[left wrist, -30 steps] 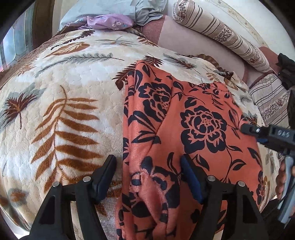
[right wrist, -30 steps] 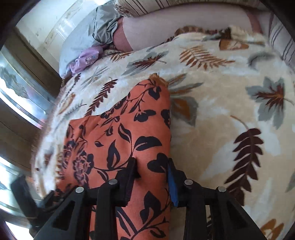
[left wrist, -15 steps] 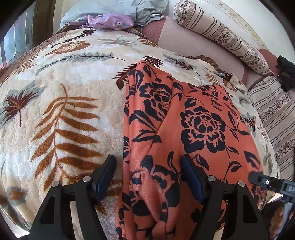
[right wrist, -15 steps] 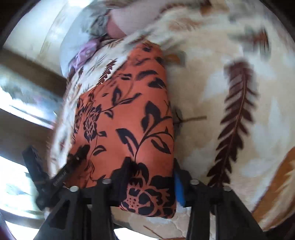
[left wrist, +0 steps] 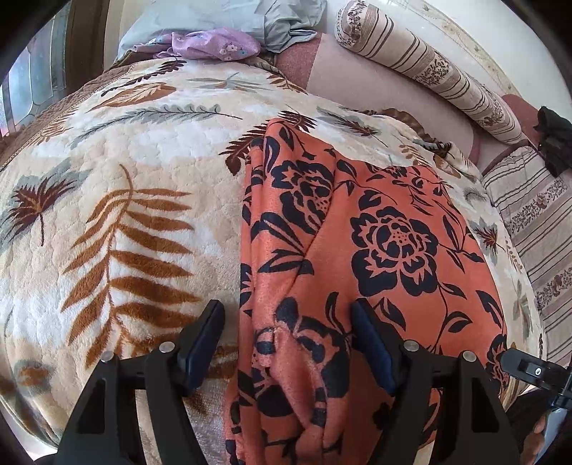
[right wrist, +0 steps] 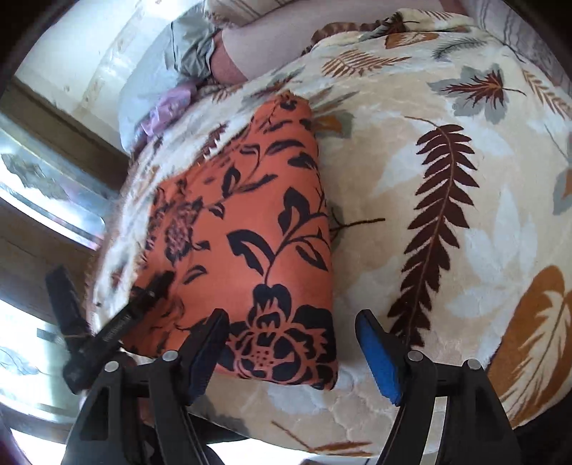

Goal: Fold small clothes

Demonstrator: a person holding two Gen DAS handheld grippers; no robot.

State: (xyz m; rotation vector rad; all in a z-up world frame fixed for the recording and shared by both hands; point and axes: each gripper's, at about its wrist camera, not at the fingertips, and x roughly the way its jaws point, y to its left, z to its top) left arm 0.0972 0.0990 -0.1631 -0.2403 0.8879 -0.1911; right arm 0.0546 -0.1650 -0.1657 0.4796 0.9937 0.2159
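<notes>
Lying on the leaf-print blanket (left wrist: 118, 221), your orange garment (left wrist: 375, 250) with black flowers is folded into a long band running toward 12 o'clock. Your left gripper (left wrist: 287, 345) has its jaws spread wide across the garment's near bunched end, gripping nothing. Your right gripper (right wrist: 291, 352) is likewise wide open at the garment's near right corner, which lies between its fingers unpinched. At 11 o'clock sit a lilac cloth (left wrist: 211, 44) and grey bedding (left wrist: 221, 18); a striped bolster (left wrist: 429, 68) lies at 1 o'clock. No writing can be read.
</notes>
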